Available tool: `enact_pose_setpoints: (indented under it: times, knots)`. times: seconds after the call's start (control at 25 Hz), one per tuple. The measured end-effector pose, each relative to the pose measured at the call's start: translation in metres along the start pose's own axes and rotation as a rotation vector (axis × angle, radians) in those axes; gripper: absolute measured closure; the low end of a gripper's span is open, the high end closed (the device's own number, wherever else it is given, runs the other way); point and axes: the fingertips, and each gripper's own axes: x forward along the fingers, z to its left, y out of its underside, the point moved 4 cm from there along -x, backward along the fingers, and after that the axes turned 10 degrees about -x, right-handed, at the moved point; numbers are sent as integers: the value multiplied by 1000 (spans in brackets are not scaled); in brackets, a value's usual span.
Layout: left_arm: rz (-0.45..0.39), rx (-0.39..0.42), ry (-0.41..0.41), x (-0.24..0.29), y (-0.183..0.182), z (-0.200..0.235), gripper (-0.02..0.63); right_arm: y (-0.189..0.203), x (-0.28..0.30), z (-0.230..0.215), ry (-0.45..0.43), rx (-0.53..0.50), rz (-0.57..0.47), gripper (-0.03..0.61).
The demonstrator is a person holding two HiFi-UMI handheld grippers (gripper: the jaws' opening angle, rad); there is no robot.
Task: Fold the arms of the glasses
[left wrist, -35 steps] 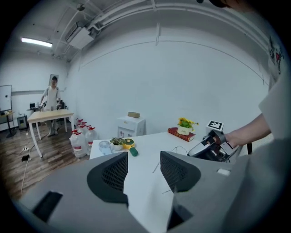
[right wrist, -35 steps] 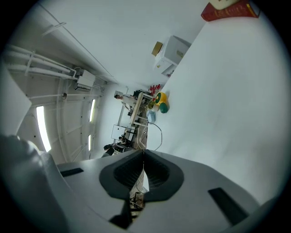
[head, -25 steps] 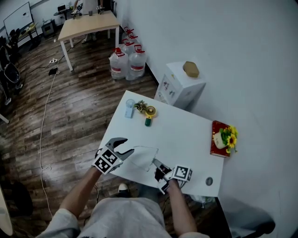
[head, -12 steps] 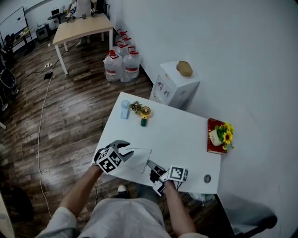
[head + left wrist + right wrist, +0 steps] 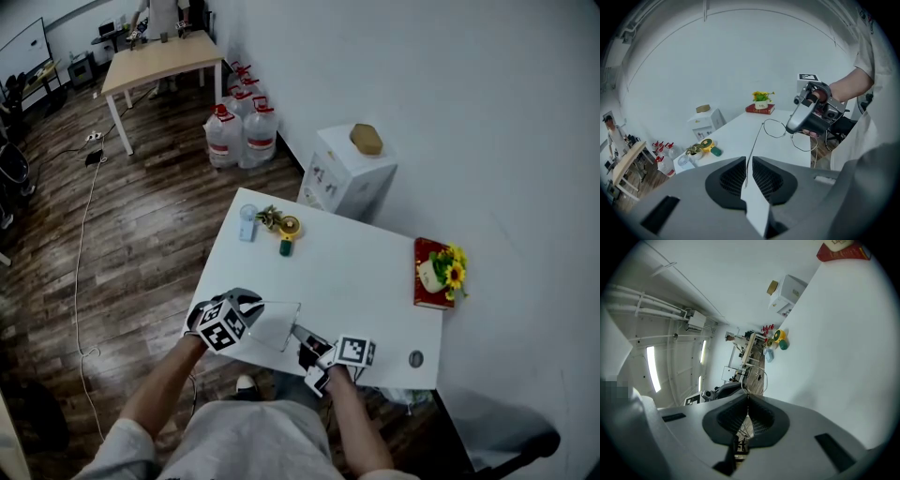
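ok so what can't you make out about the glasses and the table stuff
Spot where the right gripper pinches the glasses: left gripper view, its own body covers it.
The glasses' other arm, folded or not: that gripper stands in front; head view shows it too thin.
The dark round thing near the edge of the table: head view, too small to name.
Cover print of the red book: head view, too small.
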Motion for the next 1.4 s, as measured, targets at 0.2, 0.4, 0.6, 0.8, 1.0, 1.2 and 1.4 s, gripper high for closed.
enact_pose_setpoints:
  times: [0.2,0.4,0.6,0.8,1.0,1.2,1.4]
  knots:
    - [9,13,1,-1,1,-4,591,6,-4,-3,63,89,-1,568]
    - [16,-7,-10,-4,-2,-11,597,-6,3,0,7,18,-44,568]
    - [14,-62,-36,-7,-8,-17,597,-10,9,4,22,36,-86,568]
    - [11,-133,-20,-7,-12,-27,597,-20,16,5,-19,-8,-136,568]
    - [7,-212,28,-6,-16,-38,597,-19,16,3,2,53,-155,568]
    - [-2,-244,85,-3,-21,-52,594,-21,18,7,-21,63,-166,568]
    - [-2,-316,164,1,-21,-57,588,-19,18,3,-17,71,-160,568]
